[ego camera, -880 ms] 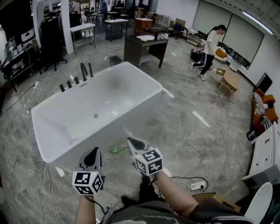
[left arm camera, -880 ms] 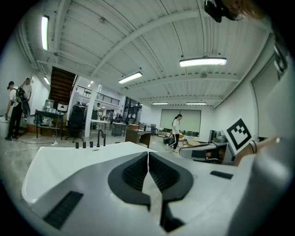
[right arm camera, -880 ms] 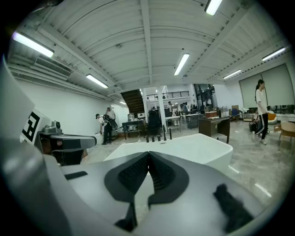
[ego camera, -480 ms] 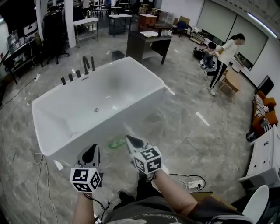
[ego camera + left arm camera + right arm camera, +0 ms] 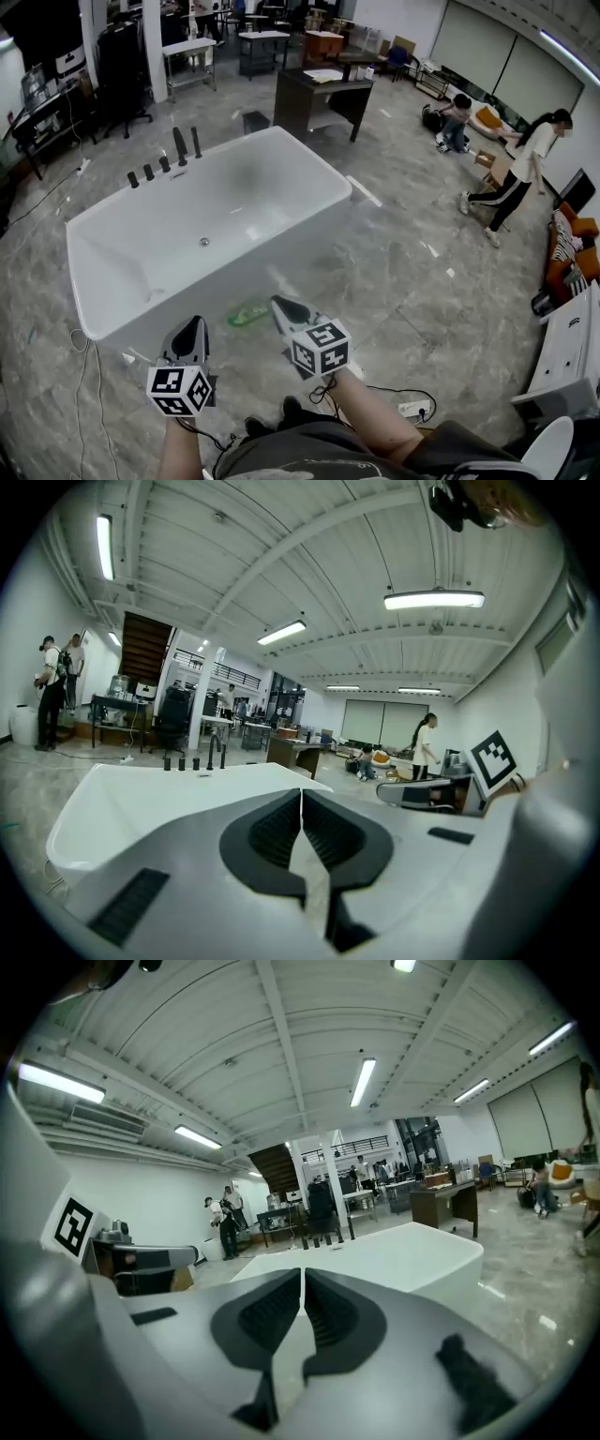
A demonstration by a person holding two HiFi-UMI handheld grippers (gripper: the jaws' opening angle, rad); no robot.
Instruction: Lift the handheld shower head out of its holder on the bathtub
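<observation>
The white bathtub (image 5: 309, 202) stands on the grey floor ahead of me. On its far left rim are black fittings: three small knobs, a curved spout (image 5: 178, 146) and, at the right end, the slim upright handheld shower head (image 5: 195, 142) in its holder. Both grippers hover low, on the near side of the tub and far from the fittings. My left gripper (image 5: 191, 328) is shut with nothing between its jaws, and so is my right gripper (image 5: 280, 306). In the left gripper view the tub (image 5: 141, 799) and the shower head (image 5: 222, 755) lie beyond the shut left gripper (image 5: 301, 791). The right gripper (image 5: 303, 1271) also faces the tub (image 5: 412, 1251).
A green slipper (image 5: 248, 314) lies on the floor by the tub's near wall. A power strip (image 5: 412, 409) and cables trail by my feet. A dark desk (image 5: 323, 98) stands behind the tub. Two people (image 5: 525, 173) are at the far right, near a white cabinet (image 5: 572, 347).
The person at the far right has walked further right and nearer. My view has shifted slightly; both grippers stay shut at about the same spot before the tub.
</observation>
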